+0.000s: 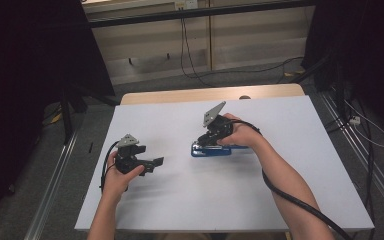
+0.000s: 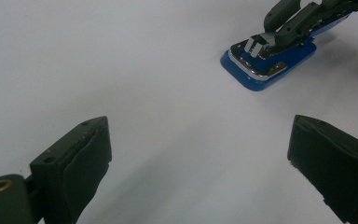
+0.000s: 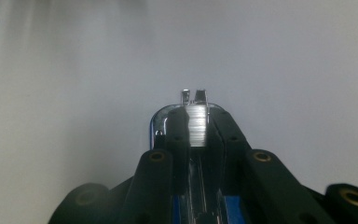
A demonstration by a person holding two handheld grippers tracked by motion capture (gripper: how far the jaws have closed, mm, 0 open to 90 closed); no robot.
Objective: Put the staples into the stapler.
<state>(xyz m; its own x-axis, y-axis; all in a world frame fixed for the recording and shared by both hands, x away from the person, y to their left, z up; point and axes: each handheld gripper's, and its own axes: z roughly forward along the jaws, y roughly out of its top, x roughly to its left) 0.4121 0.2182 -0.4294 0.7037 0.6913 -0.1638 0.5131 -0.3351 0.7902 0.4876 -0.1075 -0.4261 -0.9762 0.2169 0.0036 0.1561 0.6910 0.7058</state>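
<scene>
Stapler (image 2: 268, 65) blue-based, chrome-topped; lying flat on table (image 1: 180, 200).

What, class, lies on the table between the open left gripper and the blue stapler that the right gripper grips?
Nothing visible: bare white table separates the left gripper from the blue stapler, on which the right gripper is closed.

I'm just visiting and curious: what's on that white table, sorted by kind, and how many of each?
Stapler, blue: 1
Hand-held grippers: 2, the left gripper open over bare table, the right gripper shut on the stapler
Total: 3
</scene>
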